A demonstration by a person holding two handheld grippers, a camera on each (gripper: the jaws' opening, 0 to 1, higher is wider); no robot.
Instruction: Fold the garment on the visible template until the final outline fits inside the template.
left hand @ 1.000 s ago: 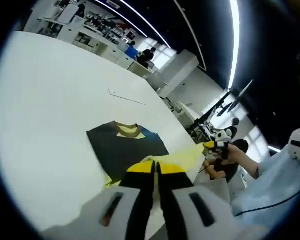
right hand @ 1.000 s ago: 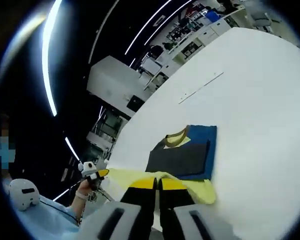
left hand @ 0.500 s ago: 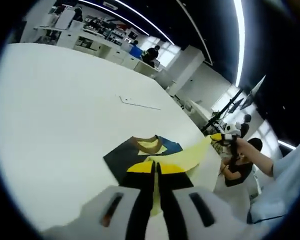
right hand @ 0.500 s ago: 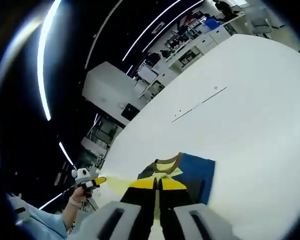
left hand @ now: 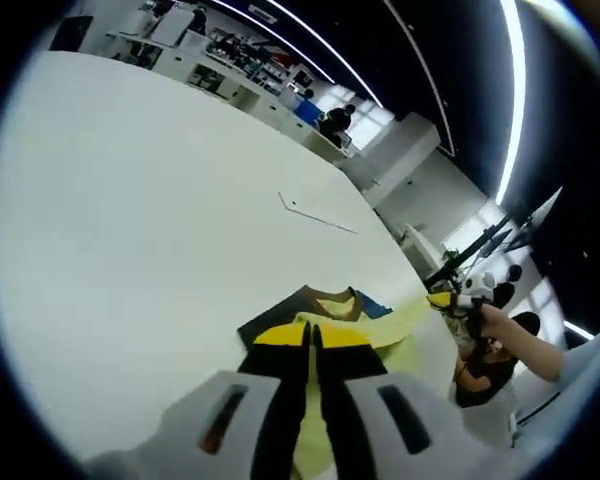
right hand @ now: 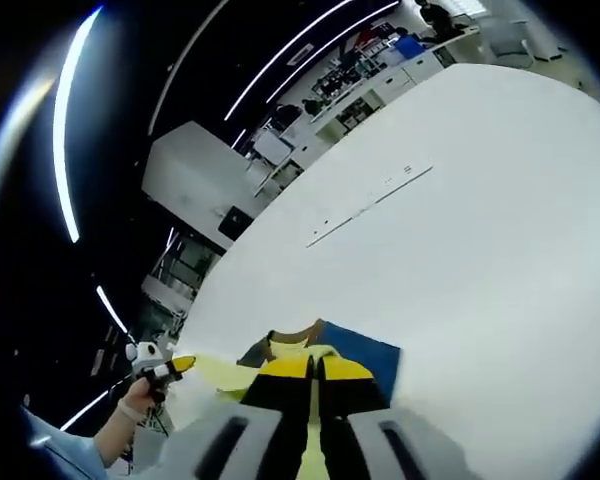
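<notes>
Left gripper view. Left gripper [left hand: 312,335] rising from the bottom edge, yellow-tipped jaws pressed together on the pale yellow hem of the garment [left hand: 325,312]. Yellow cloth running from the tips rightward, stretched as a band toward the right gripper [left hand: 448,298], held in a hand [left hand: 500,325] well off to the right of the jaws. Just beyond the tips, flat on the white table [left hand: 130,220]: the dark body of the garment with a tan collar [left hand: 325,294] and a blue patch [left hand: 372,308] at its right. Farther ahead of the jaws, a thin line marking [left hand: 318,213] on the table. No clear template outline to make out.

Right gripper view. Right gripper [right hand: 314,366] at the bottom, jaws closed, pinching yellow fabric [right hand: 308,352]. Yellow band [right hand: 220,374] leading left of the jaws to the left gripper [right hand: 168,366], gripped by a hand [right hand: 130,412] at lower left. Directly ahead of the tips: tan collar [right hand: 292,333], dark panel at its left, blue panel [right hand: 365,352] to the right of the tips. Far ahead, a thin line [right hand: 370,203] across the table [right hand: 500,230].
</notes>
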